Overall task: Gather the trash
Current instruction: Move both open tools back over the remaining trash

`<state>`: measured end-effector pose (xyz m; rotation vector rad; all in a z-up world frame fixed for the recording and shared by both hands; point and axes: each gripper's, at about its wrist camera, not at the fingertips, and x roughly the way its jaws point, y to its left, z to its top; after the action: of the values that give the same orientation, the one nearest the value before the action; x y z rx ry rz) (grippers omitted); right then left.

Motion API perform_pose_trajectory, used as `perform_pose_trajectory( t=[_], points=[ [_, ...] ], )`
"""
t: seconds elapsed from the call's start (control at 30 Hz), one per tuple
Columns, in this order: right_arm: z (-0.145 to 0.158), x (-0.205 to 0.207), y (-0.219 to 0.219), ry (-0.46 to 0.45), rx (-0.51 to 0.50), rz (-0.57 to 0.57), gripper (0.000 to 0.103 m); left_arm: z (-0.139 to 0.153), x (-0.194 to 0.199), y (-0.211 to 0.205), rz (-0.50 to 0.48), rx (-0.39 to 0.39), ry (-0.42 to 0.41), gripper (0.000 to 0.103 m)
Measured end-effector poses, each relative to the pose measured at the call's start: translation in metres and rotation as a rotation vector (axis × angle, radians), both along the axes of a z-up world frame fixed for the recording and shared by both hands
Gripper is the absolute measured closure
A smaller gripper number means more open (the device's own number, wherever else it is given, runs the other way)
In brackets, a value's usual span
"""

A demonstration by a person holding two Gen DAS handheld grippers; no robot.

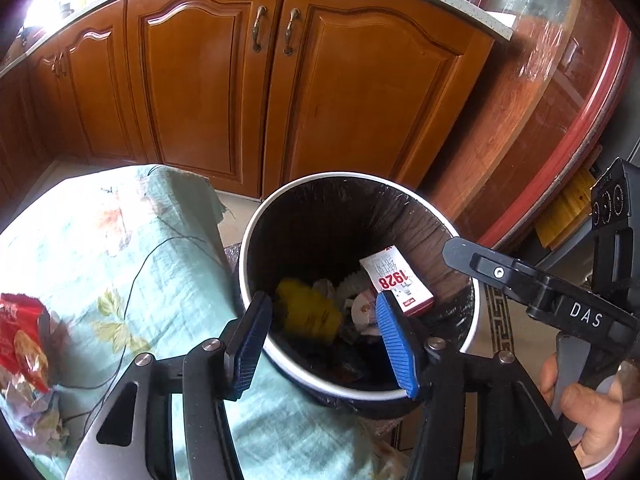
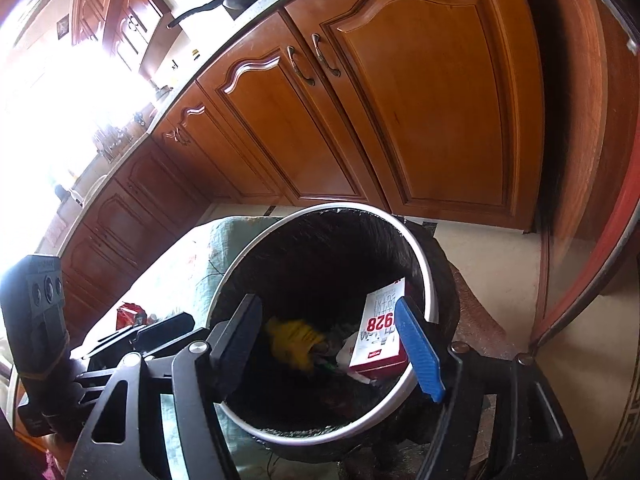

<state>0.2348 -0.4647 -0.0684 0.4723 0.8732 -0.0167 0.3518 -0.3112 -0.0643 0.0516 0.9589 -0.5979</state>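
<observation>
With both grippers, left (image 1: 324, 344) and right (image 2: 340, 344), agape and empty over the round white-rimmed black-lined bin (image 1: 256, 236), your drop looks done; go next for the crumpled red wrapper (image 1: 24, 340) on the pale green floral tablecloth (image 1: 132, 248).

bin (image 1: 256, 236) right of table (image 1: 120, 248) | box (image 1: 396, 284) in bin (atop scraps) | cabinets (image 1: 320, 92) behind

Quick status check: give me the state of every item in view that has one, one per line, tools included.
Trash bin: upright, lined with a black bag, partly filled.
Red-and-white box: inside the bin, leaning on its wall.
Yellow wrapper: inside the bin.
Red snack bag: crumpled, not yet binned, lying on the green cloth.
Left tool: open, empty, above the bin.
Right tool: open, empty, above the bin.
Cabinet doors: closed.
</observation>
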Motion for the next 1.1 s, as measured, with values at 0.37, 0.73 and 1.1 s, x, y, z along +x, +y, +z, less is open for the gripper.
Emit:
perform_pose_trajectory(
  t=[0.37,0.73,1.1],
  points=[
    [0.018,-0.036,0.036,-0.089,0.039,0.021,0.021,-0.001,-0.051,0.072,0.087,-0.078,-0.004,0.045],
    [0.016,-0.06,0.086,-0.089,0.076,0.092,0.021,-0.001,-0.101,0.148,0.215,-0.11,0.0,0.045],
    [0.005,-0.075,0.137,-0.058,0.104,0.166,0.012,0.007,-0.153,0.21,0.314,-0.087,-0.024,0.045]
  ],
)
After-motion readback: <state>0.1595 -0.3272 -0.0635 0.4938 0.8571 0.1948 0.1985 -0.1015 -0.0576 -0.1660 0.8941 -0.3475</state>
